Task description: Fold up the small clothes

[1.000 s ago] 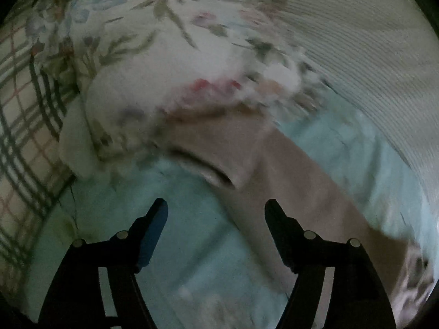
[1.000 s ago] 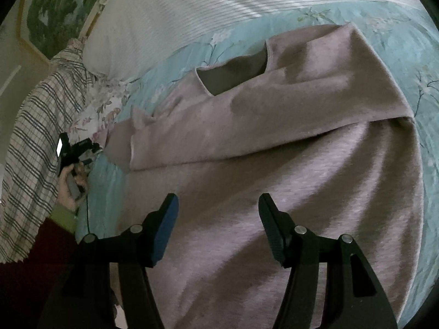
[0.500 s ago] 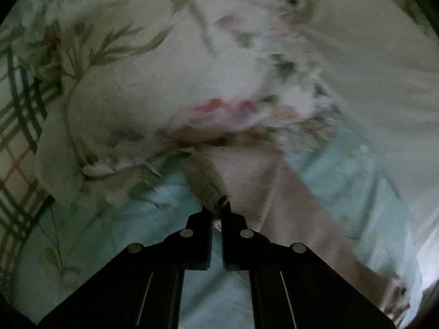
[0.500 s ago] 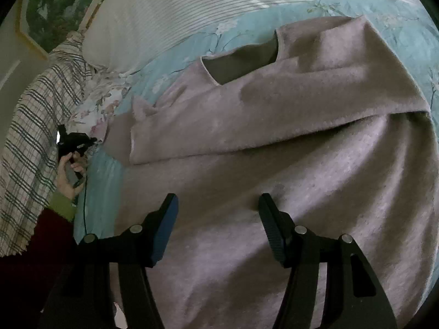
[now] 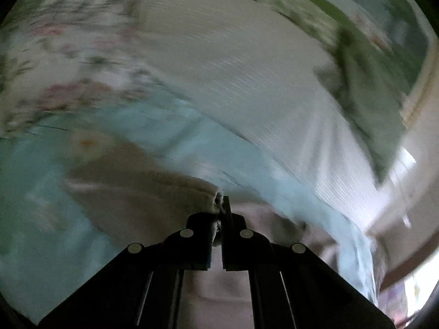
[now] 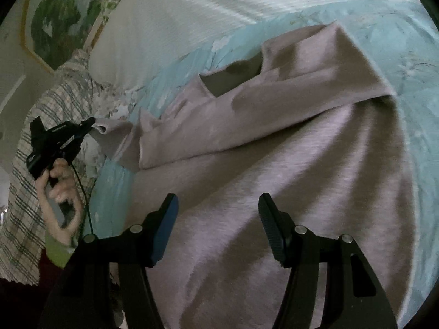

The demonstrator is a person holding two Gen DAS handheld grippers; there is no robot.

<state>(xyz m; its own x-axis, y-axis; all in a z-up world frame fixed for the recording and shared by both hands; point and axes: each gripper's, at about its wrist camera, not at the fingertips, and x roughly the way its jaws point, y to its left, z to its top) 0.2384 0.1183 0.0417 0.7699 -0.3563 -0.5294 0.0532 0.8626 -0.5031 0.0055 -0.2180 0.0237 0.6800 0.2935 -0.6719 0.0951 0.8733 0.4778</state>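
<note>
While the right claw (image 6: 218,213) gapes, the left claw (image 5: 219,205) pinches the sweater's (image 6: 274,164) cuff edge.

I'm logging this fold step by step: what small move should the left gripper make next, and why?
Probably carry the sleeve cuff across onto the sweater body. The left gripper is shut on the cuff, lifted off the bedsheet; the right gripper hangs open above the body.

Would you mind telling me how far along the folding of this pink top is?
Done: one sleeve lies folded across the pink top. In hand: the left gripper pinches the other sleeve's cuff, lifted off the bed. Left: laying that sleeve over and folding the body; the right gripper hovers open.
</note>
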